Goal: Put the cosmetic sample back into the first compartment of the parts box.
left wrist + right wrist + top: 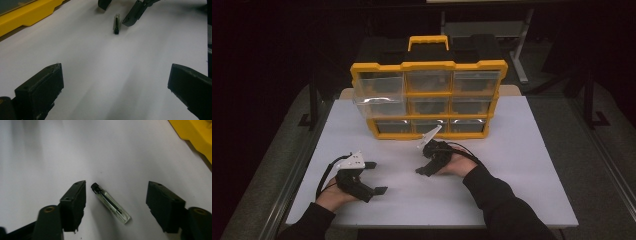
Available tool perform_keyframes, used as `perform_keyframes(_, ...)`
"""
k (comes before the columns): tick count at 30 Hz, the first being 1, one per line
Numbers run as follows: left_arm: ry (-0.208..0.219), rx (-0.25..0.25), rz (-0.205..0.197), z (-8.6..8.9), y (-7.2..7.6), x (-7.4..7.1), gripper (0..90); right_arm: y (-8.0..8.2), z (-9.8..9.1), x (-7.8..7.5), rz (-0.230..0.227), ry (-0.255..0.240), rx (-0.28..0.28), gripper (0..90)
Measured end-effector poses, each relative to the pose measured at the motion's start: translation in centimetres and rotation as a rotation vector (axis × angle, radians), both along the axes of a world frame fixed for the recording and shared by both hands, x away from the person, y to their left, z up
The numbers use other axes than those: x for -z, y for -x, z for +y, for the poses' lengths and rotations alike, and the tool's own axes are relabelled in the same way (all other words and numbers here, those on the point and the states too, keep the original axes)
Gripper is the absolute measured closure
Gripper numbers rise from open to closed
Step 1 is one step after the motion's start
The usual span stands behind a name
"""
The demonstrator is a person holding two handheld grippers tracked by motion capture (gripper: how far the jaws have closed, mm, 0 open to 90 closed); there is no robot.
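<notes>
1. Nearest the person, the left claw [377, 177] rests low over the white tabletop [522, 165] at the left of the high view, its two black jaws standing wide apart with nothing between them.
2. A little farther in and to the right, the right claw [421, 159] points down at the tabletop, held by a hand in a dark sleeve [502, 205].
3. In the right gripper view its jaws stand apart, one on each side of a small clear vial [110, 203] with a black cap; neither pad touches it.
4. The vial lies flat on the bare tabletop, tilted across the gap between the jaws, its cap end just beside the jaw on the left of that view.
5. In the left gripper view the same vial [116, 23] lies well beyond the left claw.
6. Farthest back stands a yellow organizer [428, 97] with clear drawers and a handle on top.
</notes>
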State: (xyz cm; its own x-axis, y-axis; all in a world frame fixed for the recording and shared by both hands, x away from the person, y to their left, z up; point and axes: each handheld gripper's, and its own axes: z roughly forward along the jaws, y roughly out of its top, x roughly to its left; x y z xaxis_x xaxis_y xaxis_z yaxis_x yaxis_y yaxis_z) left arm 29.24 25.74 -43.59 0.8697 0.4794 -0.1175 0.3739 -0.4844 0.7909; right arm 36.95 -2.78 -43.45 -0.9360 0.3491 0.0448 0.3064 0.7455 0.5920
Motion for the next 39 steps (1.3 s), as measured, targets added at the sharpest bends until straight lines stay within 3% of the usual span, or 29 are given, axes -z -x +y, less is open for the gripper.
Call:
perform_keyframes(17, -0.001, 0.001, 0.0, 0.01, 0.0, 0.01, 0.0, 0.0, 0.02, 0.25, 0.025, 0.028, -0.023, 59.0)
perform_keyframes(39, -0.001, 0.003, 0.0, -0.03, -0.01, 0.02, 0.0, 0.18, 0.12, 0.3, 0.011, 0.064, -0.053, 78.5)
